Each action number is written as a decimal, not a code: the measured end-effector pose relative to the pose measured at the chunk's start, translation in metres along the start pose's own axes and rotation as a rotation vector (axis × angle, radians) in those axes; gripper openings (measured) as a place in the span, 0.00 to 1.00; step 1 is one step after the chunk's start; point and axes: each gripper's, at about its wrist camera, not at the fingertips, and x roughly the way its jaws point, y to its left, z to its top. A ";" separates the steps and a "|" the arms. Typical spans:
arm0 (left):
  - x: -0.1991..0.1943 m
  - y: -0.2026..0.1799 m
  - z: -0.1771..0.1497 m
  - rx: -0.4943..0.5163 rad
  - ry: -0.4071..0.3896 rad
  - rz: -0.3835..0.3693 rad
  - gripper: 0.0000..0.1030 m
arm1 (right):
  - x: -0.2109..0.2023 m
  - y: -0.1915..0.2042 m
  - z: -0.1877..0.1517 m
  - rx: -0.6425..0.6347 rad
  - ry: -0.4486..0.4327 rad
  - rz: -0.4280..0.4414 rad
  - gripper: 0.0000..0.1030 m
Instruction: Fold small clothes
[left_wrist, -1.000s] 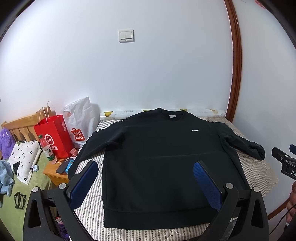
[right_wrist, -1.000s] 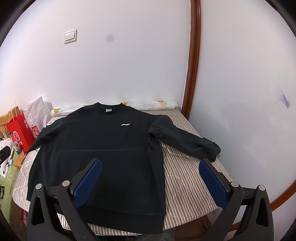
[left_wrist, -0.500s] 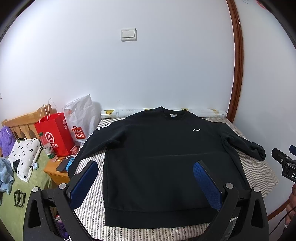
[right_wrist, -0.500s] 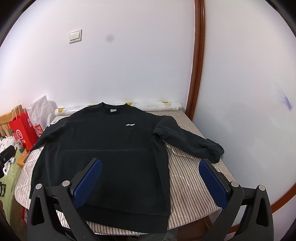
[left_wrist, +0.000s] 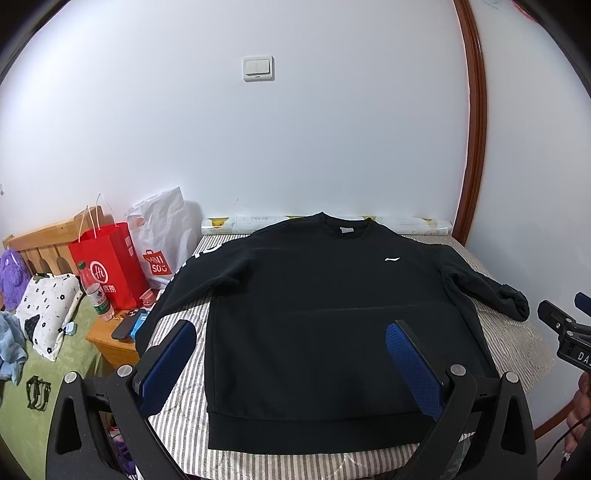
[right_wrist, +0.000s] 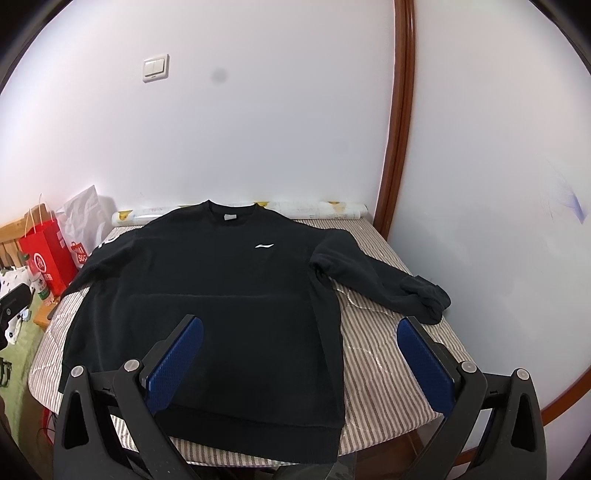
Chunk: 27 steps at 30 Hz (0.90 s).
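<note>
A black sweatshirt (left_wrist: 325, 314) (right_wrist: 221, 295) lies flat, front up, on a striped cloth-covered table (left_wrist: 517, 332) (right_wrist: 373, 354), with a small white logo on the chest and both sleeves spread out. Its right sleeve ends in a bunched cuff (right_wrist: 428, 295) near the wall. My left gripper (left_wrist: 291, 334) hangs open above the hem, holding nothing. My right gripper (right_wrist: 299, 332) is open too, above the sweatshirt's lower right side, also holding nothing. The right gripper's tip shows at the far right of the left wrist view (left_wrist: 565, 328).
A paper roll (left_wrist: 406, 223) lies along the wall behind the collar. Left of the table stand a red bag (left_wrist: 110, 266), a white shopping bag (left_wrist: 162, 236), a bottle (left_wrist: 96, 295) and a small wooden stand (left_wrist: 110, 343) with a phone. A white wall closes in on the right.
Both views have shifted slightly, with the sweatshirt drifting a little right in the right wrist view. The sweatshirt itself has not moved and both grippers stay open.
</note>
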 end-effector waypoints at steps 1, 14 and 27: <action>0.001 0.000 -0.001 0.000 0.001 0.001 1.00 | 0.000 0.000 0.000 0.000 0.001 0.000 1.00; 0.001 0.001 -0.002 -0.005 0.003 0.000 1.00 | 0.001 0.002 -0.001 -0.003 0.003 -0.001 1.00; 0.008 0.008 -0.009 -0.022 0.016 -0.004 1.00 | 0.010 0.004 -0.006 -0.012 0.016 -0.003 1.00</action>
